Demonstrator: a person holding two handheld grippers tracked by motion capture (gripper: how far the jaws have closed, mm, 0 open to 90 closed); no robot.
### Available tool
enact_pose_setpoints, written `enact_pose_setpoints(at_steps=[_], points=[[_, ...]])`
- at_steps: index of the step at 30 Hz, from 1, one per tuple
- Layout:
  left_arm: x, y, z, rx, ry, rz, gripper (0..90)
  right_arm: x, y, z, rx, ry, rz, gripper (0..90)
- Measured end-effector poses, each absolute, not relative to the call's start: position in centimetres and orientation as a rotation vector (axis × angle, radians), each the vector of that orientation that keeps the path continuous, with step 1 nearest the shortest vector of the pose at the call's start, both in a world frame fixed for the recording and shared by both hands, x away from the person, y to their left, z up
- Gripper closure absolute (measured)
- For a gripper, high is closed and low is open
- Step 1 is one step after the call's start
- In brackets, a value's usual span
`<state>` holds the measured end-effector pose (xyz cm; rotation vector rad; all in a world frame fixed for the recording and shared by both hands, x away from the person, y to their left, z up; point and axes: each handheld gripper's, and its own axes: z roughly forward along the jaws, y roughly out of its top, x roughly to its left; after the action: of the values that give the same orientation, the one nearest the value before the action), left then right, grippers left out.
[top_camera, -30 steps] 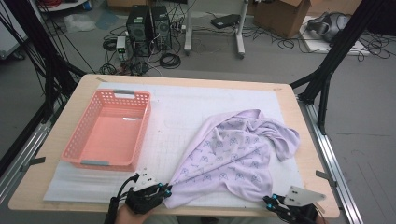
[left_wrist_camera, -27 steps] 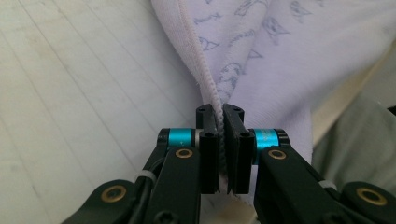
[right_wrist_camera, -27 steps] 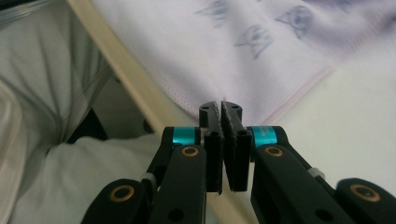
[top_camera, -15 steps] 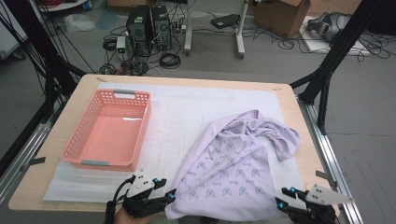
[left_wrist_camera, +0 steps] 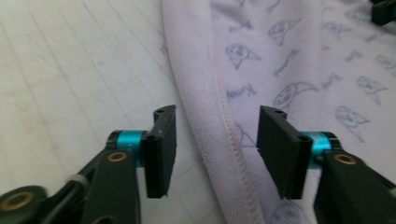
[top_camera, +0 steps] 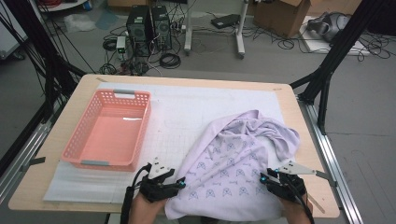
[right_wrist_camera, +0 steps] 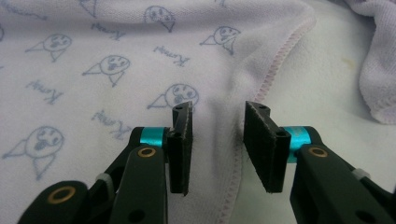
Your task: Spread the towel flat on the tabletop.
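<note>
The lilac printed towel point(top_camera: 233, 172) lies spread on the near right part of the white gridded mat point(top_camera: 187, 112), its far end bunched into folds towards the right edge of the table point(top_camera: 70, 112) and its near end hanging just over the front edge. Its stitched hem runs up between the jaws in both gripper views (small cartoon faces are printed across the cloth).

The left gripper point(left_wrist_camera: 212, 140) stands over the towel's left hem point(left_wrist_camera: 224, 116), its jaws apart with the hem between them; they have just been closing a little, but the pads point(left_wrist_camera: 163, 135) are not pressing on the cloth. The right gripper point(right_wrist_camera: 217, 140) straddles the right hem point(right_wrist_camera: 268, 84) in the same way, jaws apart and just been closing, the fabric between them not yet pinched. In the high view the two grippers sit at the near corners, left point(top_camera: 175, 184) and right point(top_camera: 268, 179), one on each side edge.

This looks like the step of taking hold of both side edges at once, probably to fold or lift the towel. The next move calls for each gripper to sink until the hem lies well within its pads, then clamp firmly.

The pink plastic basket point(top_camera: 74, 149) stands apart on the left of the mat.
</note>
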<state>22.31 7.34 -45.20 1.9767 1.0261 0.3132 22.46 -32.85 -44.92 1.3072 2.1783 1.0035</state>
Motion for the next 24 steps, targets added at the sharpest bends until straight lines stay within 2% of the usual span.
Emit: enact_pose_setpoints(at_steps=[2,3,5,11,20,21,23,24], points=[[21.8,6.8,-45.2,2.007,1.008,0.433,63.4,22.3,-32.8,-45.0,1.325,2.174,1.026,72.2],[21.7,6.9,-45.2,2.013,1.01,0.44,67.8,22.3,-32.8,-44.9,1.324,2.192,1.039,81.6],[21.7,7.3,-45.1,2.006,1.023,0.4,85.6,22.2,-32.5,-44.8,1.299,2.22,1.032,85.4],[20.8,8.7,-44.9,2.013,1.005,0.335,86.4,21.4,-32.7,-44.5,1.278,2.265,1.006,86.3],[18.3,10.4,-44.3,2.001,0.927,0.257,85.7,17.6,-34.8,-44.1,1.245,2.317,1.041,85.9],[18.2,10.4,-44.3,1.991,0.929,0.257,85.4,17.3,-34.9,-44.0,1.241,2.304,1.049,84.0],[18.3,10.1,-44.2,1.948,0.937,0.241,82.2,16.8,-35.4,-43.8,1.243,2.25,1.058,73.3],[18.5,10.0,-44.1,1.935,0.935,0.233,75.5,16.8,-35.6,-43.7,1.246,2.224,1.065,67.7]])
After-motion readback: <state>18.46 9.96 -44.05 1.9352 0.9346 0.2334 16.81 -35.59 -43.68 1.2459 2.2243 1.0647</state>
